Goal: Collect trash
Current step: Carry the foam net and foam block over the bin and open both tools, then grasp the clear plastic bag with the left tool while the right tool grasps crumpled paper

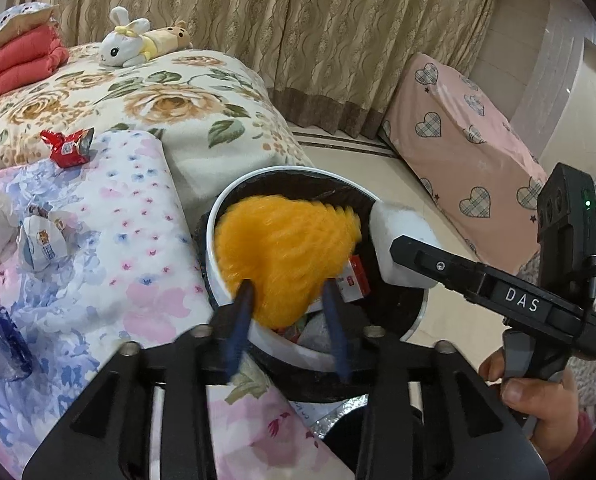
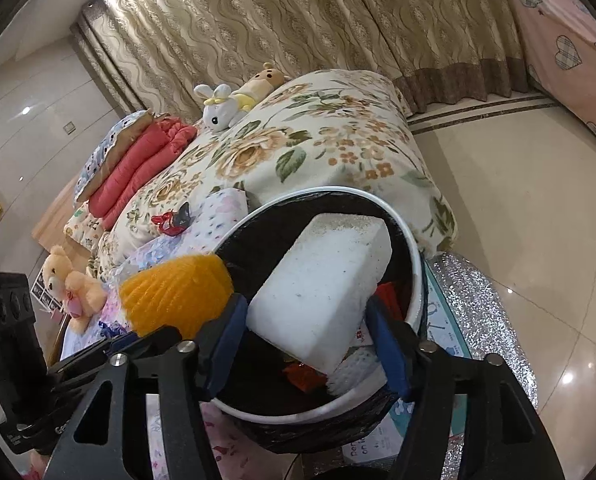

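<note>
Two grippers (image 1: 287, 292) (image 2: 304, 316) over bin rim (image 2: 416, 264)

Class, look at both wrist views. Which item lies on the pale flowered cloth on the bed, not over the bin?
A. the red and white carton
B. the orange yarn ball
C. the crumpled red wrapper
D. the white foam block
C: the crumpled red wrapper lies on the flowered cloth, left of the bin.

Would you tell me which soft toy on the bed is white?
The rabbit with the yellow bow, lying on the floral quilt; the toy beside it is tan and yellow.
</note>
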`<state>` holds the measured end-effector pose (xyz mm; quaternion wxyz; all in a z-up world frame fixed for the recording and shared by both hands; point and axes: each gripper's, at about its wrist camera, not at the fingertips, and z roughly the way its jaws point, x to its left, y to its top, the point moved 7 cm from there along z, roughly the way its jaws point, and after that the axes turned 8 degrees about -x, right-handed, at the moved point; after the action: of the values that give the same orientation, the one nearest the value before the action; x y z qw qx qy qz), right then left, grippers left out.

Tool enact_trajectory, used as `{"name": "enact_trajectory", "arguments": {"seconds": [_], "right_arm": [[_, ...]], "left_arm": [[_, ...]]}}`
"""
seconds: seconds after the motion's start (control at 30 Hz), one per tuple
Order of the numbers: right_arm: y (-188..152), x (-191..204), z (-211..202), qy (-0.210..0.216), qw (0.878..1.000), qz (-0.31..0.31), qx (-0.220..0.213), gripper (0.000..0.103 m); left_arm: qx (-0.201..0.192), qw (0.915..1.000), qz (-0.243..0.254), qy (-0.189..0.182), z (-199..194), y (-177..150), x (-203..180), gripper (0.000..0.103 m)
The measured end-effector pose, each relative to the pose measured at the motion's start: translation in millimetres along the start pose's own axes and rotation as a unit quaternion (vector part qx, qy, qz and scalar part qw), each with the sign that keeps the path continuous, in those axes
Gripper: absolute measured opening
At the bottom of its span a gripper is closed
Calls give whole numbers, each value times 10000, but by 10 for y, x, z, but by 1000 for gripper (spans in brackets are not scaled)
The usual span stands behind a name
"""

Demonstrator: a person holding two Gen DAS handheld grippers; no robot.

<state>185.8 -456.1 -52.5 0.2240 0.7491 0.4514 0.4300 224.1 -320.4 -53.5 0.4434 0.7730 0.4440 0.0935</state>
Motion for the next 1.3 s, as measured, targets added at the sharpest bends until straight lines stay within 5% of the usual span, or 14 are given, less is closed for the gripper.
{"name": "enact_trajectory", "arguments": {"seconds": [0.07,0.8,1.3], "right_arm": [[2,-16,-12,-2,10000,62,-35,75],[-354,410,-41,289,9995,-17,107,82],[-580,1238,54,816,9951,-486,259,84]], "left_arm": [[-17,10000,-65,13,-16,-16,23,55],[-102,9948,-755,674,-452,-386,862,56],[-355,9741,-1544,1611,-944,-594,1961,56]]}}
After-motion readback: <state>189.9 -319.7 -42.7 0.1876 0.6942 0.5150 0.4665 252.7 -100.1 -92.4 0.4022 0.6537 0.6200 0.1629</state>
